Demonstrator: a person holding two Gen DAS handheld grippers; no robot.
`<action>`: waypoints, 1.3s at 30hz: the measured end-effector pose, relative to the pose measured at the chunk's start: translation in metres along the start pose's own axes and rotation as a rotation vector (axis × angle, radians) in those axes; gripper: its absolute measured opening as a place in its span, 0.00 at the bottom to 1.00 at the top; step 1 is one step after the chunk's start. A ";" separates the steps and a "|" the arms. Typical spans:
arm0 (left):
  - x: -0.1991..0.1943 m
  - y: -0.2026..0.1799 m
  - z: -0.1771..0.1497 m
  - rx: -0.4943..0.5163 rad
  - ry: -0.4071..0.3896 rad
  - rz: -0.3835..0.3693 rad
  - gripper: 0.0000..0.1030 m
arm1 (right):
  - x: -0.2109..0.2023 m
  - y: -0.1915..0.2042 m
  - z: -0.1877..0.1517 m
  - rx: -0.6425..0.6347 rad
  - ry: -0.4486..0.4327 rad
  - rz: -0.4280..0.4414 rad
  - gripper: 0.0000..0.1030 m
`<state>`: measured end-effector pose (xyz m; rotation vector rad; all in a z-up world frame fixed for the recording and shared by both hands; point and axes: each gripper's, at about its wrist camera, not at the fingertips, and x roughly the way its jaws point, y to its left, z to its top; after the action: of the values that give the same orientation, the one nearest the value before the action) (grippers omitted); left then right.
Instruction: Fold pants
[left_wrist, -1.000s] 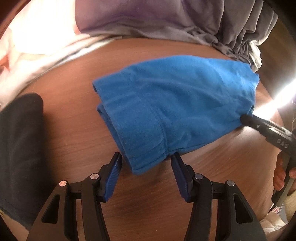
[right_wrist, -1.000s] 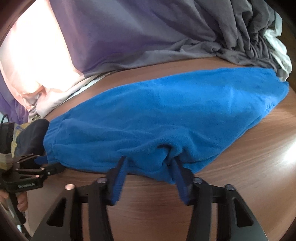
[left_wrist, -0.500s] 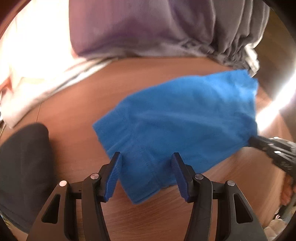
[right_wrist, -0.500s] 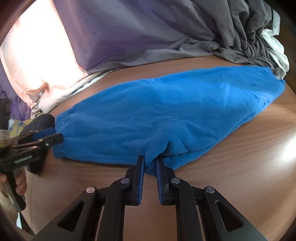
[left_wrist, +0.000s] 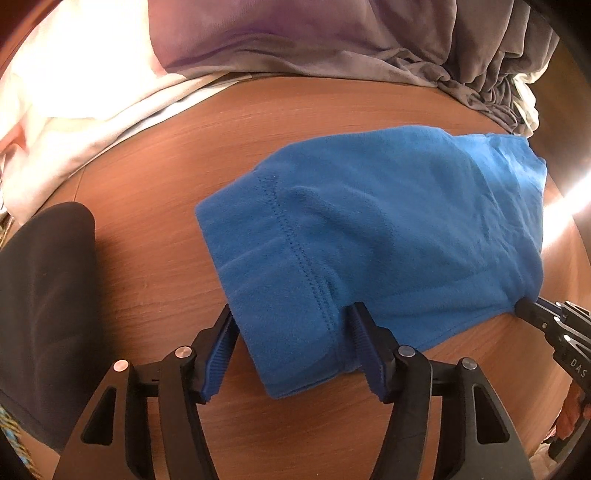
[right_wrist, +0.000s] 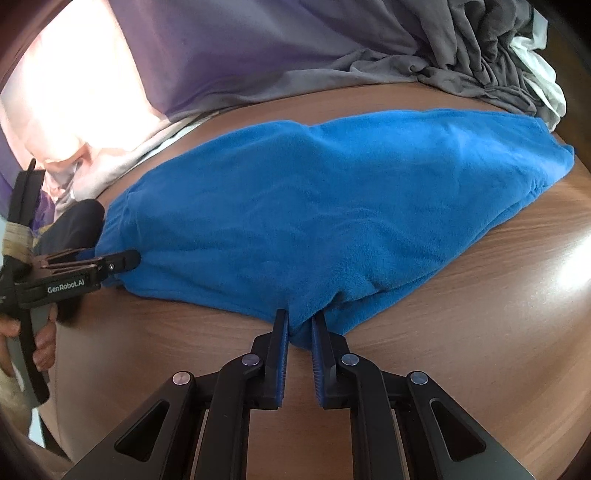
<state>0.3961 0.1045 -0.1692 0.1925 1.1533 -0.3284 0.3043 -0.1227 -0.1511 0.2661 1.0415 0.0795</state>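
Note:
The blue fleece pants (left_wrist: 388, 236) lie folded on the brown wooden table (left_wrist: 155, 177). My left gripper (left_wrist: 291, 314) is open, its fingers straddling the near hemmed corner of the pants without pinching it. My right gripper (right_wrist: 299, 319) is shut on the pants' (right_wrist: 314, 206) near edge, with a pinch of blue fleece between its blue pads. The right gripper also shows at the right edge of the left wrist view (left_wrist: 524, 308), at the pants' corner. The left gripper shows at the left of the right wrist view (right_wrist: 129, 258), at the pants' other end.
A pile of grey and purple clothes (left_wrist: 332, 37) lies along the back of the table, with white cloth (left_wrist: 74, 99) at the back left. A black garment (left_wrist: 40, 295) lies on the left. A bright glare patch (left_wrist: 569, 206) is on the right.
My right gripper has closed on the pants' near edge. My left gripper has moved forward so its open fingers now straddle the hemmed corner.

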 end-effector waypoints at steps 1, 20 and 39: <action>0.000 0.000 0.000 -0.001 0.000 0.004 0.62 | 0.001 -0.001 0.000 0.008 0.001 0.001 0.13; -0.110 -0.075 -0.005 0.143 -0.349 -0.057 0.64 | -0.096 -0.032 0.005 0.059 -0.270 -0.126 0.44; -0.054 -0.265 0.136 0.425 -0.376 -0.351 0.70 | -0.149 -0.176 0.075 0.108 -0.449 -0.258 0.54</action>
<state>0.4006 -0.1778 -0.0603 0.2862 0.7292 -0.8850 0.2829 -0.3346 -0.0352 0.2315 0.6260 -0.2610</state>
